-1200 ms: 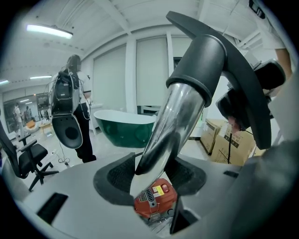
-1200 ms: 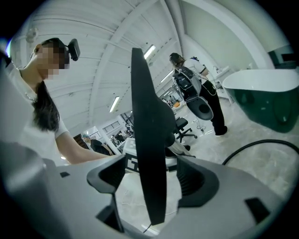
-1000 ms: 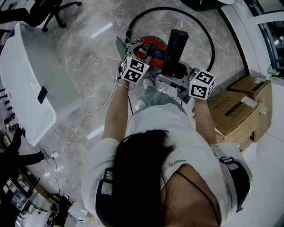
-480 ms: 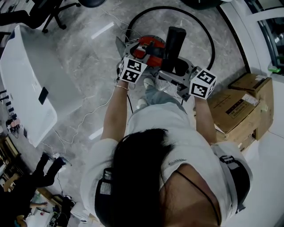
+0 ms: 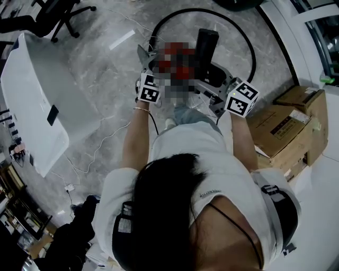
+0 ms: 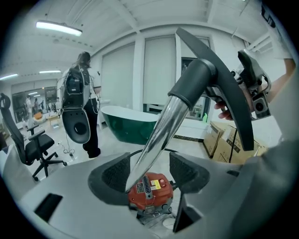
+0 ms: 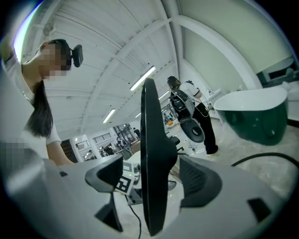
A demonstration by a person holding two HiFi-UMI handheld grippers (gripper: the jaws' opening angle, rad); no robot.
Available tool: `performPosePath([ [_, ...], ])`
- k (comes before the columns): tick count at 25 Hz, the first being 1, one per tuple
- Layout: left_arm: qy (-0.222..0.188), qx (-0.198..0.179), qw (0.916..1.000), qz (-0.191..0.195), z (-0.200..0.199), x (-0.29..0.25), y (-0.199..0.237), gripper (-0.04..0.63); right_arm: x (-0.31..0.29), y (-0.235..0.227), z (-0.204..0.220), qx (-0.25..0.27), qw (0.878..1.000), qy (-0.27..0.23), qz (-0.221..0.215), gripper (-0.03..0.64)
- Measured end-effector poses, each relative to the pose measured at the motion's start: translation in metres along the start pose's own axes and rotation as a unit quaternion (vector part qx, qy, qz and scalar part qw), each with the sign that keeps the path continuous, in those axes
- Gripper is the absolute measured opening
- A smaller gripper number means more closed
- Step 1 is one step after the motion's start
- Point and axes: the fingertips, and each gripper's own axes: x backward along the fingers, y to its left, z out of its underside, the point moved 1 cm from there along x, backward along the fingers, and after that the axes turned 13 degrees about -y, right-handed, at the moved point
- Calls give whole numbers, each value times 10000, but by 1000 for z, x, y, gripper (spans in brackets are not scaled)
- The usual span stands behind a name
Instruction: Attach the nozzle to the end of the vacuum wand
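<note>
Where the scene is taken from the head, open marble floor (image 5: 106,69) is seen ahead and to the left of the person. It is bounded on the left by a white bathtub (image 5: 32,95) and an office chair (image 5: 63,13). Stacked cardboard boxes (image 5: 283,127) are crowded close on the right, and a black hose (image 5: 252,47) is looped round the vacuum canister (image 6: 150,191). The canister is masked by a mosaic patch in that view, but it is shown plainly in the left gripper view, red with a yellow label, directly below the jaws. A green bathtub (image 6: 128,127) and a standing person with a backpack (image 6: 80,100) are shown there too, though they are not to be found from the head. The left gripper (image 6: 148,169) is seen with its jaws wide apart, having just been opening. The chrome wand (image 6: 156,140) is passed between them, close against the left pad and clear of the right one. The wand's upper end is seated in the socket of the black nozzle (image 6: 228,93), which is held up beside the canister. In the right gripper view the nozzle is seen edge-on, and the right gripper (image 7: 152,175) is closed on it.
</note>
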Motion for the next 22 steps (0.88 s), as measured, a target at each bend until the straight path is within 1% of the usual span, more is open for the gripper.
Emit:
performPosePath([
  [3,25,100,9999,-70,5,6,-2,250,2,-5,1,180,9997,4,188,359],
  [9,-33,290,9994,-160,2,15,-8,250,11,-12,-7,162,9981,-327,486,359],
  [13,-95,399,9990,-202,0,23,-4,250,11,-13,-10,327,9963,-455,646,359],
  [16,-179,508,9982,-264,-2,28,-5,250,14,-14,-16,606,9929,-605,820,359],
  [19,-267,704,9967,-310,-2,37,-8,250,17,-12,-21,751,9908,-724,860,359],
  [22,-266,744,9963,-326,1,45,-12,250,19,-9,-24,713,9902,-837,859,359],
])
